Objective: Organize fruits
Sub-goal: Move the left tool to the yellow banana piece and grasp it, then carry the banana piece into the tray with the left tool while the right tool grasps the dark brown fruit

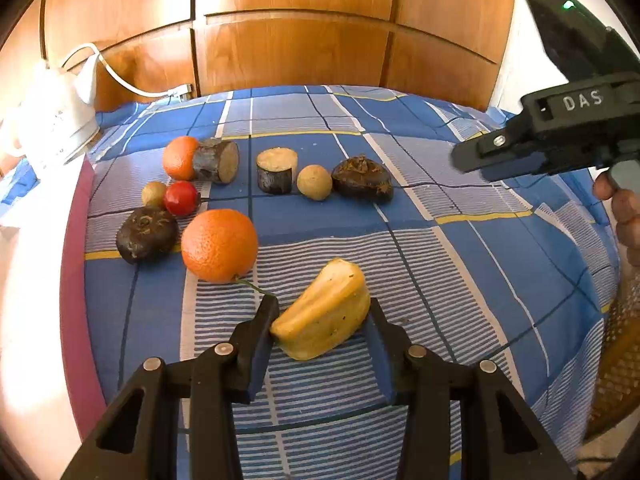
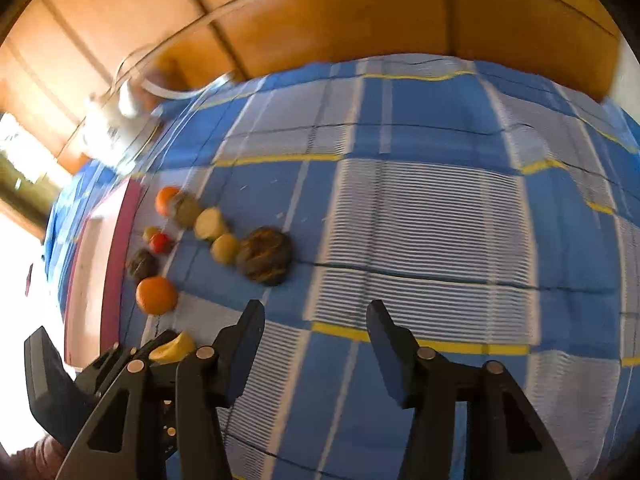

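My left gripper (image 1: pixel 322 306) is shut on a yellow fruit wedge (image 1: pixel 324 316), which hangs just over the blue checked cloth (image 1: pixel 440 280). Beyond it lie a large orange (image 1: pixel 219 245), a dark brown fruit (image 1: pixel 146 234), a red fruit (image 1: pixel 182 198), a second orange (image 1: pixel 180 158), two cut cylinder pieces (image 1: pixel 276 170), a tan ball (image 1: pixel 315 182) and another dark fruit (image 1: pixel 362 179). My right gripper (image 2: pixel 316 320) is open over bare cloth with nothing between its fingers. In the left wrist view the right gripper (image 1: pixel 472 160) hovers at the right. The right wrist view is blurred.
A white kettle (image 1: pixel 56 120) with a cord stands at the far left, by the wooden panel wall (image 1: pixel 300 40). A maroon edge (image 1: pixel 74 260) borders the cloth on the left. A woven chair (image 1: pixel 616 368) stands at the right edge.
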{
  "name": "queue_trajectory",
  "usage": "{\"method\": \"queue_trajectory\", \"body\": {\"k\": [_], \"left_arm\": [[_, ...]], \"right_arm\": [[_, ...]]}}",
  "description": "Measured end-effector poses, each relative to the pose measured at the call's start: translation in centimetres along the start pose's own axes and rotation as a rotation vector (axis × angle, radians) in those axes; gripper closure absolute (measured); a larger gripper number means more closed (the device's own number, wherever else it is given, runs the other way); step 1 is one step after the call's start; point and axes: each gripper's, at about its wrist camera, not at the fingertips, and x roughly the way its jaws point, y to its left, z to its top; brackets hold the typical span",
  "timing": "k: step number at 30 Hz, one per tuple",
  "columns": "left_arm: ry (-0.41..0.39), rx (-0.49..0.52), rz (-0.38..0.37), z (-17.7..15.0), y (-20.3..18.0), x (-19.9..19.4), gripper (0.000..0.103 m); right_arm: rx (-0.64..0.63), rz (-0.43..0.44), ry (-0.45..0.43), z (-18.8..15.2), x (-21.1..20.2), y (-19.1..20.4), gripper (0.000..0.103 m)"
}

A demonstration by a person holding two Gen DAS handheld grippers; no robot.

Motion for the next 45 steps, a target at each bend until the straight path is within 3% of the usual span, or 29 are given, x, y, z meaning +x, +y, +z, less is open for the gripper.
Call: {"method": "queue_trajectory", "body": {"k": [5, 7, 14, 15, 17, 21, 26, 31, 35, 37, 39, 42, 45], "left_arm": [[-0.003, -0.003, -0.011, 0.1, 0.2, 0.0, 0.059], [-0.004, -0.007, -0.017, 0.1, 0.3, -0.1, 0.059], [-0.01, -0.014, -0.026, 0.1, 0.5, -0.1, 0.059], [-0.01, -0.013, -0.026, 0.1, 0.5, -0.1, 0.059], [-0.01, -0.011, -0.027, 0.1, 0.5, 0.0, 0.059], [0.006, -0.016, -0.041, 0.4, 0.7, -0.1, 0.061], [0.035, -0.094, -0.098, 1.2, 1.8, -1.0, 0.062], [-0.041, -0.156, -0.115, 1.9, 3.6, -4.9, 0.062], [-0.121, -0.261, -0.059, 2.6, 7.6, -8.1, 0.062], [-0.138, -0.327, 0.011, 2.9, 10.6, -9.1, 0.062], [-0.127, -0.381, 0.089, 3.1, 13.2, -9.3, 0.062], [-0.107, -0.482, 0.148, 3.3, 17.1, -8.6, 0.062], [-0.092, -0.516, 0.194, 3.7, 19.5, -7.4, 0.062]], "right_arm": [[-0.208, -0.055, 0.077, 1.4, 3.1, 3.1, 0.046], [-0.259, -0.054, 0.097, 1.8, 4.1, 3.8, 0.04], [-0.38, -0.121, 0.149, 3.3, 7.6, 5.2, 0.037], [-0.395, -0.124, 0.161, 3.3, 8.0, 5.4, 0.037], [-0.423, -0.121, 0.15, 3.1, 8.1, 5.8, 0.052], [-0.445, -0.153, 0.153, 1.8, 7.4, 5.9, 0.052], [-0.382, -0.114, 0.14, 0.3, 6.5, 4.5, 0.051], [-0.358, -0.099, 0.12, -0.4, 5.9, 3.3, 0.051], [-0.355, -0.102, 0.116, -0.4, 5.7, 2.9, 0.051], [-0.361, -0.11, 0.114, -0.2, 6.1, 3.4, 0.051], [-0.362, -0.112, 0.115, -0.3, 6.2, 3.7, 0.051], [-0.366, -0.114, 0.115, -0.2, 6.4, 4.2, 0.051], [-0.373, -0.117, 0.112, -0.2, 6.4, 4.3, 0.051]]}}
